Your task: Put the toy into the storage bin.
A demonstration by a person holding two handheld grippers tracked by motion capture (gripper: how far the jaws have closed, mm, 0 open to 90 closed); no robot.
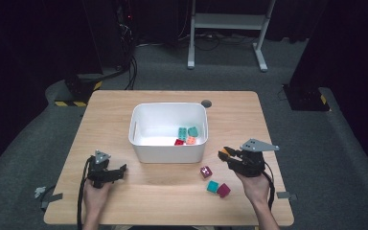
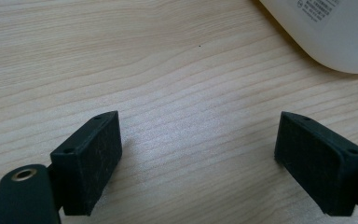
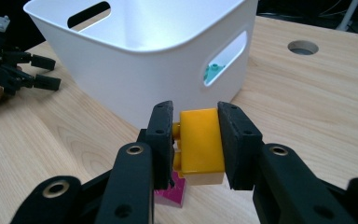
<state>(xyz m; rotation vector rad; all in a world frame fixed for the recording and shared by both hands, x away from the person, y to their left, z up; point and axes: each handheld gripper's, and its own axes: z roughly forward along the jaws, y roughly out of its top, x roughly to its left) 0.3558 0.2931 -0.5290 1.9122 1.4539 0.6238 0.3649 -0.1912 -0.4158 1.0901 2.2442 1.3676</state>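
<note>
yellow plastic sits clamped in the right gripper (image 3: pixel 196 140): a yellow brick (image 3: pixel 199 140) with studs facing one pad, pinched on both sides by the black pads. in the high view the right gripper (image 1: pixel 226 154) is held off the table top, just to the right of the white bin (image 1: pixel 146 146), with the brick showing as a small orange-yellow spot (image 1: pixel 224 153) at its tip. a hand (image 1: pixel 255 184) grips it from below, and a grey three-cornered plate (image 1: pixel 258 145) rides on top.

under the held brick, in the right gripper view, a magenta block (image 3: pixel 171 192) lies on the wooden table (image 3: pixel 307 93), partly hidden by the jaws. the high view shows three loose pieces on the table between the bin and the right hand: a dark magenta block with white dots (image 1: pixel 206 171), a teal block (image 1: pixel 212 186) and a magenta block (image 1: pixel 223 190), the last two touching or nearly so.

inside the bin lie a teal brick (image 1: pixel 182 133), a darker green piece (image 1: pixel 193 131), a red piece (image 1: pixel 178 142) and an orange piece (image 1: pixel 190 140), all bunched in the right near corner.

the left gripper (image 1: pixel 120 170) rests low at the left front of the table, near the bin's left near corner, held by the other hand (image 1: pixel 96 191). in the left gripper view its jaws stand wide apart with bare wood between them (image 2: pixel 198 158), holding nothing, and the bin's rounded corner (image 2: pixel 335 37) shows at upper right.
</note>
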